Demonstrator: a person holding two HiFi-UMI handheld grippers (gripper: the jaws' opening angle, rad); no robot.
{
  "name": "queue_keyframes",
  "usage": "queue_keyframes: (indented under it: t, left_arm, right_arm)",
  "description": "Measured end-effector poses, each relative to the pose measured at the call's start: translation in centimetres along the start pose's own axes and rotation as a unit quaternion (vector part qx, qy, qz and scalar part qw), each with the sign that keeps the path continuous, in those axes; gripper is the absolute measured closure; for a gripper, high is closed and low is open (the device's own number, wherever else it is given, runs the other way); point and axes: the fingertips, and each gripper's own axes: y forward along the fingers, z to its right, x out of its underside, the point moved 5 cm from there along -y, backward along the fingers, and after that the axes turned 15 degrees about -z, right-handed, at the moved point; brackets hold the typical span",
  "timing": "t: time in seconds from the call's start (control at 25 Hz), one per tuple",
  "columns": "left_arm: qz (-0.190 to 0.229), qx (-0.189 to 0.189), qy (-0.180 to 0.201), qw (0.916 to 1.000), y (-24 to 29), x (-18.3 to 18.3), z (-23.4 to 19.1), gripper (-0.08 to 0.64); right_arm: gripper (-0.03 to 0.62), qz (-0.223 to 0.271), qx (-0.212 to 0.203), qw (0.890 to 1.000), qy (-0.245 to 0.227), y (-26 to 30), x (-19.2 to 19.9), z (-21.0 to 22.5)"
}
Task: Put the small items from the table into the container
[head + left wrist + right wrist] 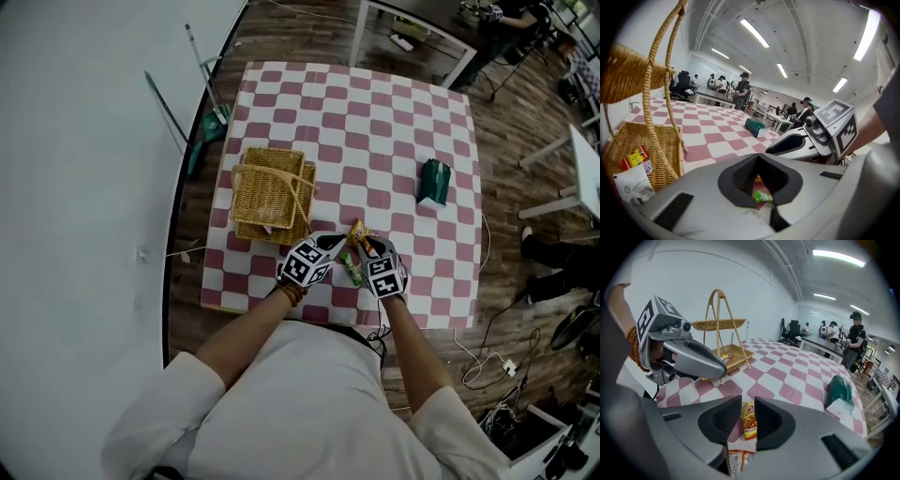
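The right gripper (748, 404), jaws apart and holding nothing, points down at the orange snack packet (749, 420) on the checked table (375, 141) just ahead, the packet's long axis running along the gap, while the left gripper (759, 157), jaws closed together on nothing, is nearer the green packet (762, 196) and the basket (246, 202).

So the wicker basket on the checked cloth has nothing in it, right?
Not quite. The wicker basket on the checked cloth is not empty: it already holds at least one small item. The left gripper view shows a red and yellow packet lying inside its lower tray.
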Motion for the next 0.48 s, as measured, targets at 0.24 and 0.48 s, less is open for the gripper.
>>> queue_keyframes:
  t: [0.24, 0.48]
  left_arm:
    - [-0.021, 0.006, -0.012, 0.9997, 1.7, 0.6, -0.7, 0.551]
    - [-0.044, 0.001, -0.016, 0.9989, 3.3, 1.2, -1.3, 0.551]
  right_arm:
    - [0.483, -0.037, -0.006, 0.999, -0.010, 2.9, 1.1, 0.4]
    - [0.448, -0.065, -0.009, 0.998, -0.012, 5.1, 1.7, 1.0]
